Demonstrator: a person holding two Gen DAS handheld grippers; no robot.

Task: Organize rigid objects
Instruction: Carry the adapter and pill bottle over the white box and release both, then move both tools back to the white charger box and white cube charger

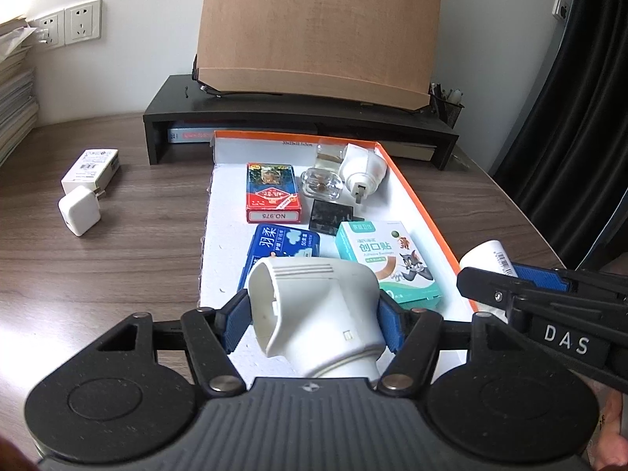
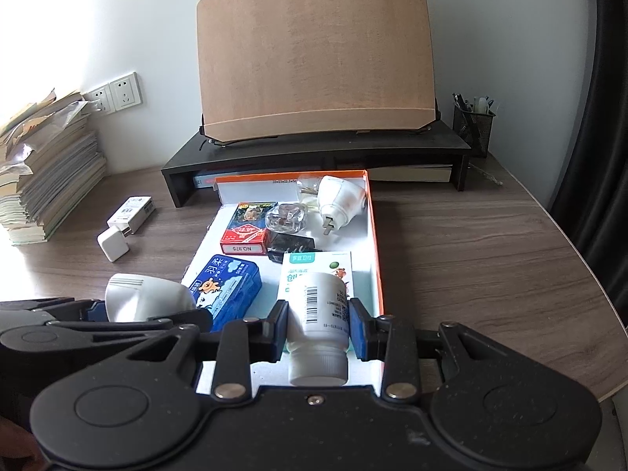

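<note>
My left gripper (image 1: 314, 324) is shut on a white plastic adapter (image 1: 318, 314) and holds it over the near end of the orange-edged box lid (image 1: 416, 204). My right gripper (image 2: 320, 329) is shut on a white pill bottle (image 2: 318, 325), cap toward the camera, over the lid's near right corner (image 2: 376, 259). The lid holds a red card box (image 1: 272, 192), a blue tissue case (image 2: 225, 290), a green plaster box (image 1: 388, 263), a clear bottle (image 1: 320, 184), a black piece (image 1: 329, 216) and a white plug-in device (image 1: 363, 168). A white charger cube (image 1: 79, 210) and a white small box (image 1: 91, 168) lie on the desk to the left.
A black monitor riser (image 2: 314, 153) with a brown board (image 2: 314, 59) stands behind the lid. A stack of books (image 2: 43, 180) is at the far left, a mesh pen holder (image 2: 473, 125) at the back right. Wall sockets (image 1: 66, 25) are behind the desk.
</note>
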